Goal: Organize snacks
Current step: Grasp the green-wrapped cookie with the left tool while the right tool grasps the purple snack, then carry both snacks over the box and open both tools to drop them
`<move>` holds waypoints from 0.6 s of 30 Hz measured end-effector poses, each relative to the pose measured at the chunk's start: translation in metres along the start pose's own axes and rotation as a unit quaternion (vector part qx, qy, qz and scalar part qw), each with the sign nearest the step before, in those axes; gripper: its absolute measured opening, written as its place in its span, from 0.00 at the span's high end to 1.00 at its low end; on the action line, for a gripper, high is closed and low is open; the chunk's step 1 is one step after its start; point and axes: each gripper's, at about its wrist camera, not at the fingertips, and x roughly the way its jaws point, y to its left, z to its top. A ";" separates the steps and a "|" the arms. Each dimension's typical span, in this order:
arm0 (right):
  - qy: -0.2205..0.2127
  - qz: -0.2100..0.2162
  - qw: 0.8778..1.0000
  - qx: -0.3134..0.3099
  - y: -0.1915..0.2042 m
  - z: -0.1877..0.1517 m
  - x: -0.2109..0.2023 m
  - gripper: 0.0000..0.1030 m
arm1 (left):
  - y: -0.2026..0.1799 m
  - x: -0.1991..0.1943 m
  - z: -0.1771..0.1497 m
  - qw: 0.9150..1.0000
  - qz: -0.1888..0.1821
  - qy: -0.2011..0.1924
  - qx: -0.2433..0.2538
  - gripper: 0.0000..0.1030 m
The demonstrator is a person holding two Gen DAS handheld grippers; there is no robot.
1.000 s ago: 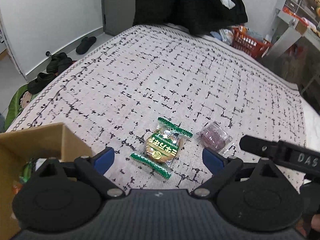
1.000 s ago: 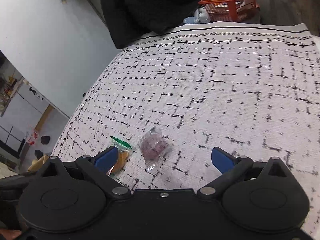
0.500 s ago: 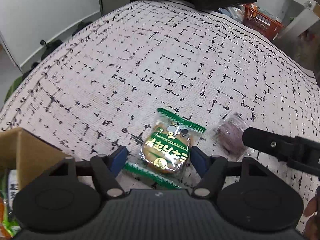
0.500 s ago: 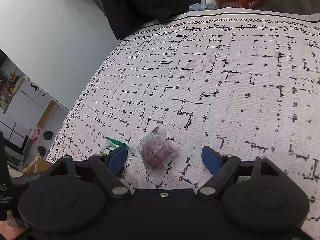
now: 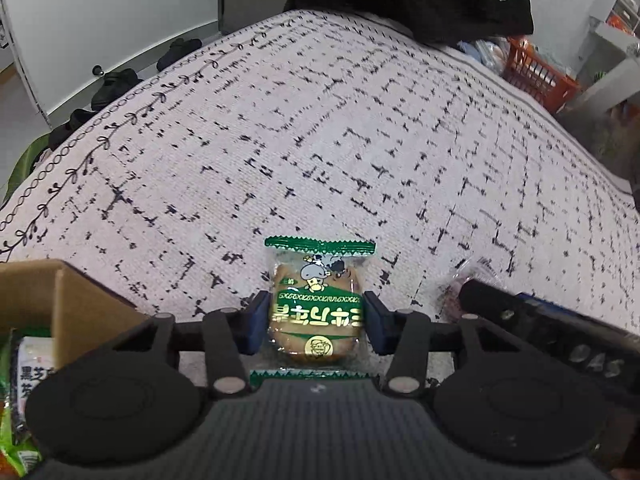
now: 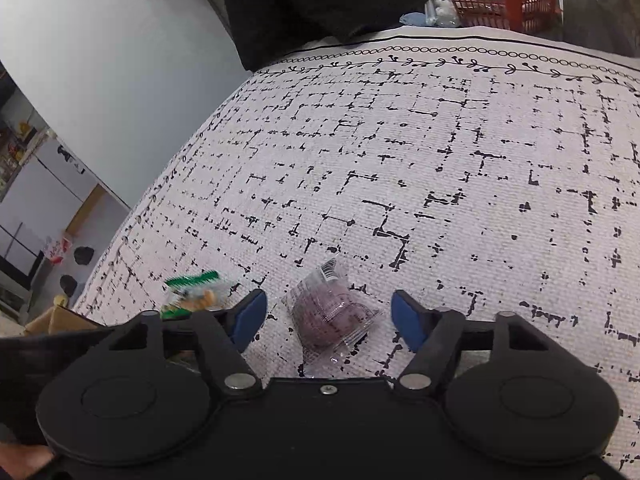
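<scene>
- The green-trimmed biscuit packet is seen lying on the patterned cloth, flat, between the blue pads of the left gripper; the pads are drawn in against both side edges of the wrapper, so the packet is judged to be pinched, or on the very point of it; whether it is lifted off the cloth cannot be told.
- The packet is judged to be light, its film thin, crinkly and slippery; the round biscuit inside is stiff but brittle; a hold across the biscuit's width, as now, is judged sound, provided the squeeze is kept gentle; the serrated end seals are judged a poor hold, being floppy.
- The clear-wrapped purple sweet is seen on the cloth between the fingers of the right gripper; the jaws stand wide of it, a gap being left on each side; nothing is held.
- This piece is judged small, light and softer in its loose film; it is best taken across its dark middle rather than by the crumpled corners, which would slip.
- The cardboard box, with packets already inside, is seen just to the left of the left gripper; it is judged to be the place meant for both snacks.
</scene>
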 end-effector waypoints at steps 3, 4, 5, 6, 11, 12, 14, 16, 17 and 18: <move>0.002 -0.001 1.000 -0.012 0.004 -0.002 0.001 0.44 | 0.001 -0.010 0.002 1.000 -0.004 -0.007 -0.005 0.53; 0.003 -0.001 1.000 -0.019 0.006 -0.003 0.002 0.48 | 0.002 -0.014 0.003 1.000 -0.005 -0.009 -0.006 0.53; 0.006 -0.003 1.000 -0.025 0.008 -0.004 0.002 0.52 | 0.002 -0.017 0.003 1.000 -0.006 -0.012 -0.007 0.53; 0.008 -0.006 0.999 -0.033 0.010 -0.006 0.003 0.58 | 0.002 -0.021 0.003 1.000 -0.007 -0.014 -0.007 0.53; 0.014 0.003 0.999 -0.036 0.014 -0.009 -0.004 0.62 | 0.007 -0.041 0.001 1.000 -0.008 -0.027 -0.011 0.53; 0.015 0.005 0.999 -0.037 0.016 -0.010 -0.006 0.62 | 0.008 -0.046 0.000 0.999 -0.007 -0.030 -0.012 0.53; 0.010 0.009 0.999 -0.039 0.019 -0.011 -0.012 0.63 | 0.011 -0.054 -0.002 0.999 -0.007 -0.034 -0.015 0.53; 0.002 0.012 0.999 -0.039 0.023 -0.010 -0.019 0.65 | 0.014 -0.063 -0.004 0.999 -0.007 -0.039 -0.020 0.53; -0.004 0.014 0.999 -0.039 0.025 -0.010 -0.024 0.65 | 0.016 -0.069 -0.004 0.999 -0.007 -0.042 -0.021 0.53; -0.011 0.017 0.999 -0.040 0.028 -0.010 -0.029 0.65 | 0.017 -0.074 -0.004 0.999 -0.007 -0.045 -0.023 0.53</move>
